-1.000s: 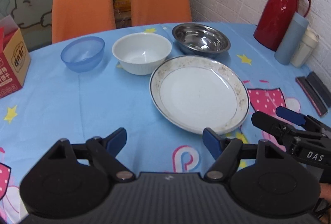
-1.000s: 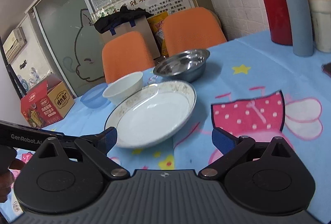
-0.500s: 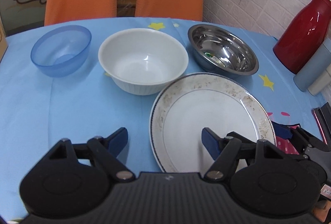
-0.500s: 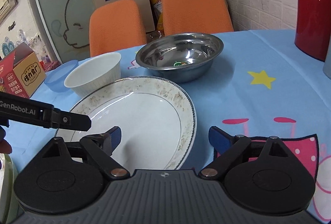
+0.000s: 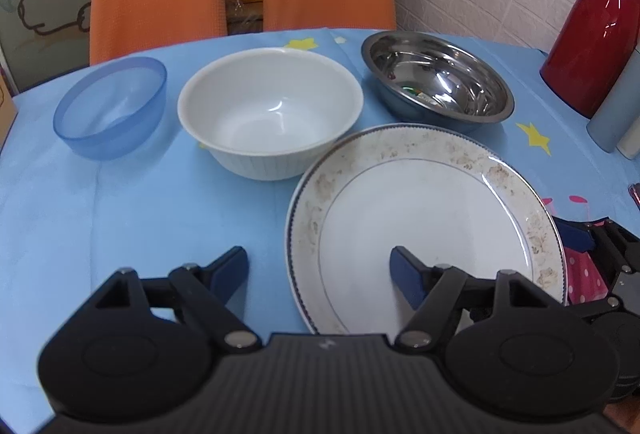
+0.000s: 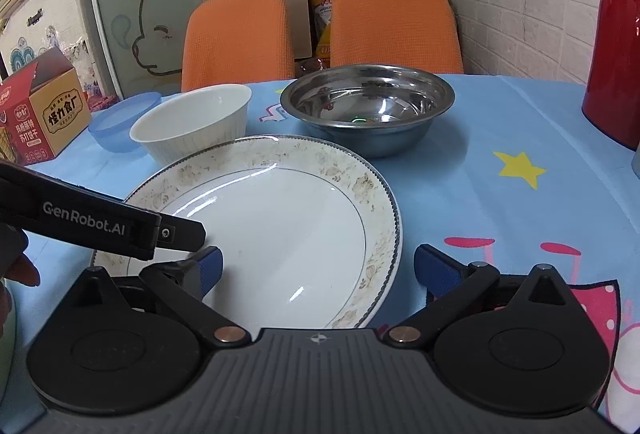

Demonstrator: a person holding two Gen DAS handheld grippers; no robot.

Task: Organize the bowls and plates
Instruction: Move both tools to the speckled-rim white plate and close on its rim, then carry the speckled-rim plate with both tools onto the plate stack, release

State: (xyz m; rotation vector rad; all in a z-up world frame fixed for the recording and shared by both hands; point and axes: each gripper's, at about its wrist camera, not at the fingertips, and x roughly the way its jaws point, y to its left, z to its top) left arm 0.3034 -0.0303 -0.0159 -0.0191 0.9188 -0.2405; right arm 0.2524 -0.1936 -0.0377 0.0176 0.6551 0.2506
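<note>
Both tongs are hanging spread and empty over the plate (image 5: 424, 218): left gripper (image 5: 320, 268) straddling its left rim, right gripper (image 6: 318, 270) its right rim. You are facing stiff, slick, breakable china; pinch the raised rim. White bowl (image 5: 270, 113) and steel bowl (image 5: 436, 79) are crowding the far edge; near tablecloth (image 5: 120, 218) is lying open.
</note>
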